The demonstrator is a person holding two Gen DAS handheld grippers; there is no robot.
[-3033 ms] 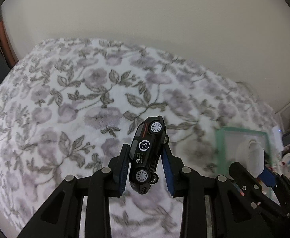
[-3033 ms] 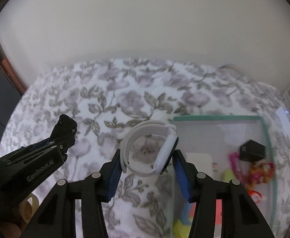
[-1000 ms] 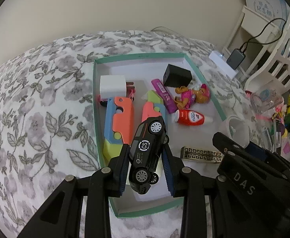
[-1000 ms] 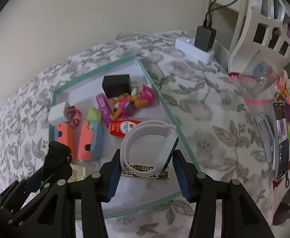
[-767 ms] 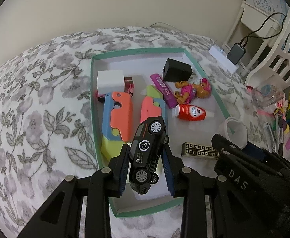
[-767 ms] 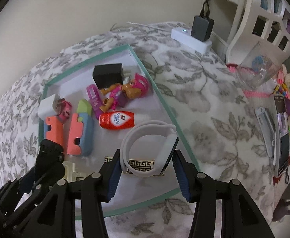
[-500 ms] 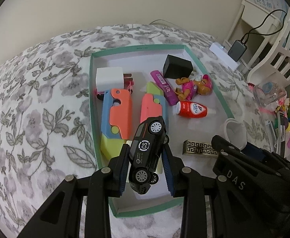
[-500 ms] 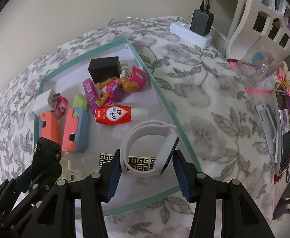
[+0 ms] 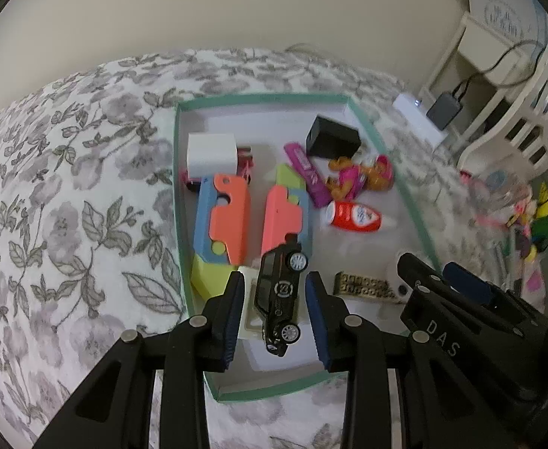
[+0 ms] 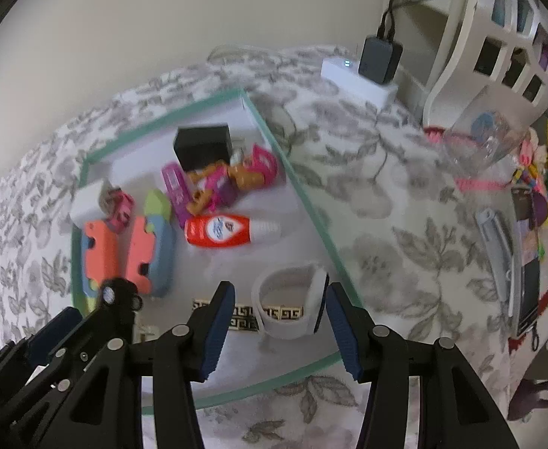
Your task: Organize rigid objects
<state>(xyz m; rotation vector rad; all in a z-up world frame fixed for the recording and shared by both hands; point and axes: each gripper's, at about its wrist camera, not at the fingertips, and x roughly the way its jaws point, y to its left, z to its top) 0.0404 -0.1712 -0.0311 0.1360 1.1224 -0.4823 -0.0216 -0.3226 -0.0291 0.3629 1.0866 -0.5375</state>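
Over green-rimmed tray [image 9: 178,202] on floral bed, left gripper [image 9: 274,301] jaws apart, black toy car [image 9: 279,292] loose between, right gripper [image 10: 277,310] at 3 o'clock, jaws apart around white smartwatch [image 10: 291,307], gold bar [image 9: 364,286] underneath

Left gripper [image 9: 274,299] angled steeply down, jaws parted (pads clear), right gripper [image 10: 277,310] likewise, side by side

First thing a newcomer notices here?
A green-rimmed tray crowded with bright toys stands out on the floral bedspread. A black toy car sits low in the tray inside the open left gripper, and a white smartwatch lies inside the open right gripper.
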